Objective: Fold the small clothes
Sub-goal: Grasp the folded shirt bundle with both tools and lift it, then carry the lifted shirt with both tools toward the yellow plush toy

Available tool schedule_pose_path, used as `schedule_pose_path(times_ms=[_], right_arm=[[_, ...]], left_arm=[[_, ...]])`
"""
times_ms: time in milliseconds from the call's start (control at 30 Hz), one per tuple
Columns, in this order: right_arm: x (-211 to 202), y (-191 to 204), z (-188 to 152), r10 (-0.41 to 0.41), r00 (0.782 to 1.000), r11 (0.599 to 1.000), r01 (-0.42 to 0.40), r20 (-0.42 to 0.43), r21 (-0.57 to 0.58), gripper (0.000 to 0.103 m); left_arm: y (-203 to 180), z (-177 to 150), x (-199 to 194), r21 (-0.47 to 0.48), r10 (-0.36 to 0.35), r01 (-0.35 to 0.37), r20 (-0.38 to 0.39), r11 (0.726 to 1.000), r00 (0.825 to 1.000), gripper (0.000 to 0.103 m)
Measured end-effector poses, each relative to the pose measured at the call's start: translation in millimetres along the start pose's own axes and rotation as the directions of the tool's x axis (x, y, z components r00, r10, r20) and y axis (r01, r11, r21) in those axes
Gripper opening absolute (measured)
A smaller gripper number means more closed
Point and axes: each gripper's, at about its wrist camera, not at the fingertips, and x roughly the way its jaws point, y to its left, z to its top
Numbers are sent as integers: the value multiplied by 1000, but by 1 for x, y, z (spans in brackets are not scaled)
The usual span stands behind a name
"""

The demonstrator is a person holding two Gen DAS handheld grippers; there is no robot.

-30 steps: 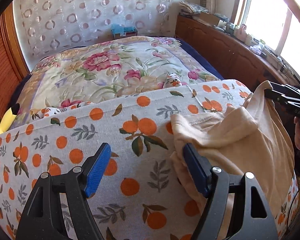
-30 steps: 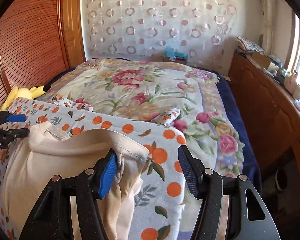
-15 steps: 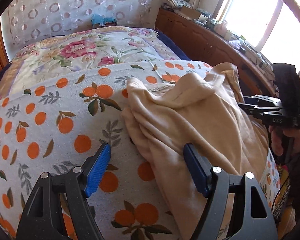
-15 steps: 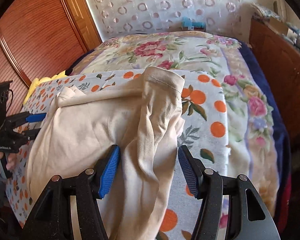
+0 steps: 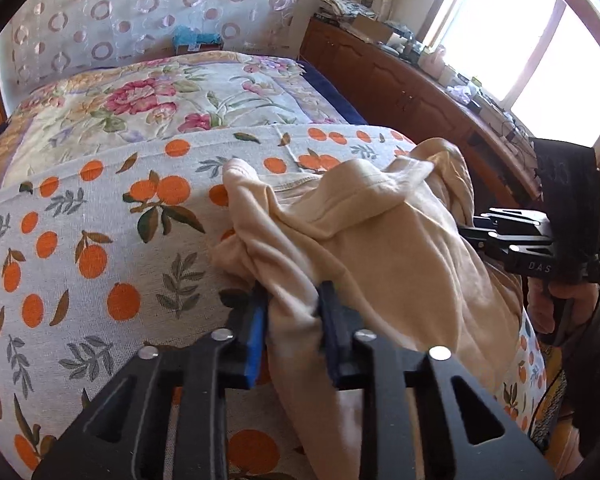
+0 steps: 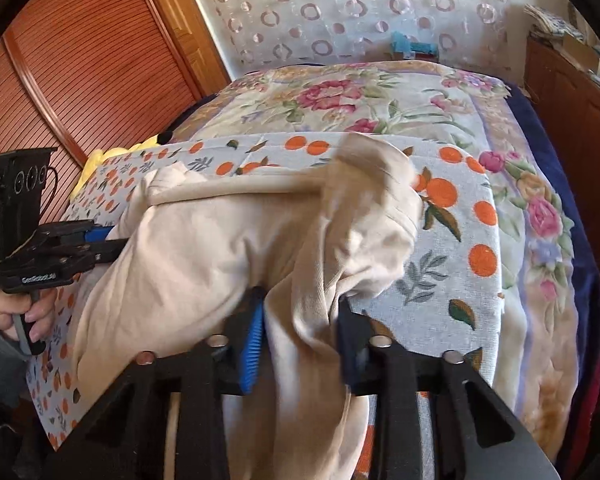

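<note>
The cream garment (image 5: pixel 380 240) lies bunched on the orange-print cloth (image 5: pixel 100 240), toward its right edge, with one end hanging over the near edge. That cloth covers the near end of a bed under a floral blanket (image 5: pixel 160 100). A circle-patterned curtain (image 6: pixel 340 8) hangs behind, a wooden cabinet (image 5: pixel 400 88) runs along the window (image 5: pixel 540 48), and slatted wood doors (image 6: pixel 80 60) stand opposite. My left claw (image 5: pixel 294 332) pinches a fold of the garment between nearly closed blue pads (image 5: pixel 256 340). My right claw (image 6: pixel 300 344) grips another bunch likewise.
</note>
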Motion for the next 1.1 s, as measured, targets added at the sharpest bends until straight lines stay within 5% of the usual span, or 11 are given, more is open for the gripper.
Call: schedule_pose_path(times_ms=[367,600,900,1100], right_arm=[[-43,37,19,-22,989,992,39,143,-120,14],[-46,108,58,52,976,959,10,210,-284,14],[19,223,126,200,955,880,-77,219,-469,13],[102,280,184,217,961,836,-92,173,-541,13]], left_arm=[[-4,-5,-75,40,-67,62,136,997,989,12],[43,-36,-157,-36,9,1,269,999,963,11],[149,-81,-238,-226,193,-115,360,967,913,11],[213,-97,-242,-334,279,-158,354,929,892,11]])
